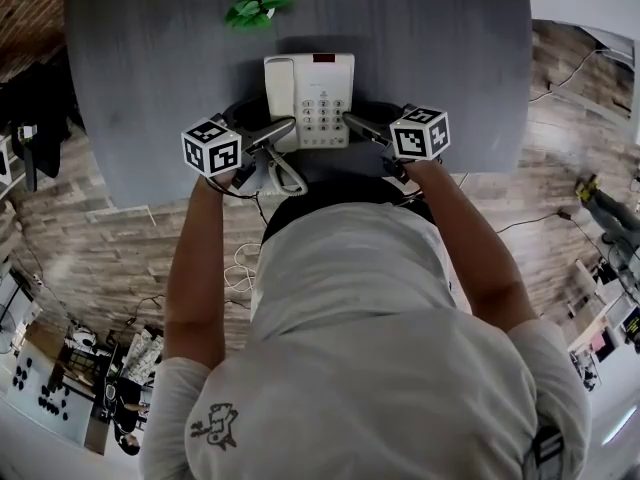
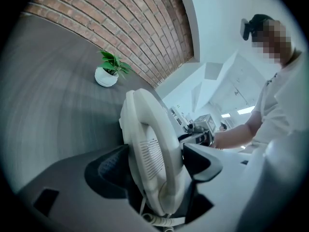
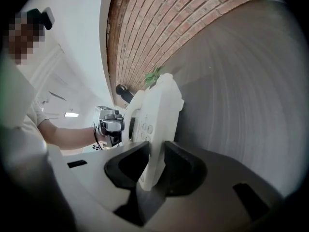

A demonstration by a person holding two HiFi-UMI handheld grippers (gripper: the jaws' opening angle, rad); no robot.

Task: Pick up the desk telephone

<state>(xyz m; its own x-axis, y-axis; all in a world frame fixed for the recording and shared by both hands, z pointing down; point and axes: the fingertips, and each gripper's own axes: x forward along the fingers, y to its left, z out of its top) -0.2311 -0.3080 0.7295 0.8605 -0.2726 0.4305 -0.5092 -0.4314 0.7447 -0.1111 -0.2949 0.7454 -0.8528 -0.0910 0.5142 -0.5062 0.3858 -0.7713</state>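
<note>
L gripper [image 1: 283,130], R gripper [image 1: 352,124] at desk telephone [image 1: 312,90]

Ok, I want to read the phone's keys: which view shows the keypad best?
The head view: the keypad faces up at the camera, keys in plain sight. The right gripper view catches the keypad steeply side-on, few keys visible. The left gripper view shows the phone from its handset side, no keys.

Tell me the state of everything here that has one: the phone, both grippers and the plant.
Telephone: on the table, handset on its cradle.
Left gripper: open wide around the handset side.
Right gripper: shut on the telephone's right edge.
Potted plant: upright.
</note>
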